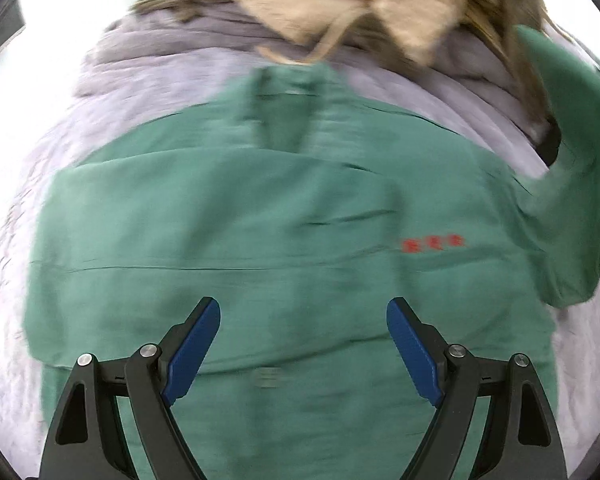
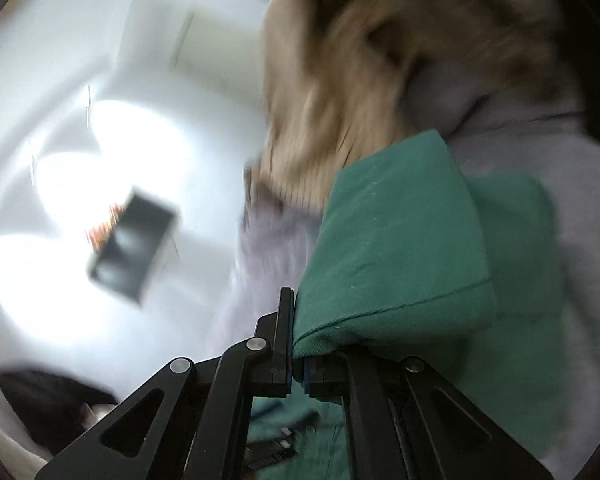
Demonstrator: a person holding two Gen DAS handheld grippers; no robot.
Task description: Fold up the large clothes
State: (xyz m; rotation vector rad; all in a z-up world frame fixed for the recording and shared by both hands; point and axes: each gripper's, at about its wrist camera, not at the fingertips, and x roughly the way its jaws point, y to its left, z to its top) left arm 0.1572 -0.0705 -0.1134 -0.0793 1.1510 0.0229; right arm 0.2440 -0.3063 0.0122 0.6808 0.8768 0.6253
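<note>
A large green shirt (image 1: 260, 216) with small red lettering lies spread on a lilac bedcover (image 1: 148, 80), collar at the far side. My left gripper (image 1: 303, 332) hovers over the shirt's near part, jaws wide open and empty. My right gripper (image 2: 296, 344) is shut on the green sleeve (image 2: 396, 248) and holds it lifted. That raised sleeve also shows at the right edge of the left wrist view (image 1: 572, 160).
A beige garment (image 1: 340, 4) and a brown furry one (image 2: 380, 60) lie piled at the far side of the bed. A dark flat box (image 2: 134, 240) lies on the bright white floor. The lilac cover also shows in the right wrist view (image 2: 540, 160).
</note>
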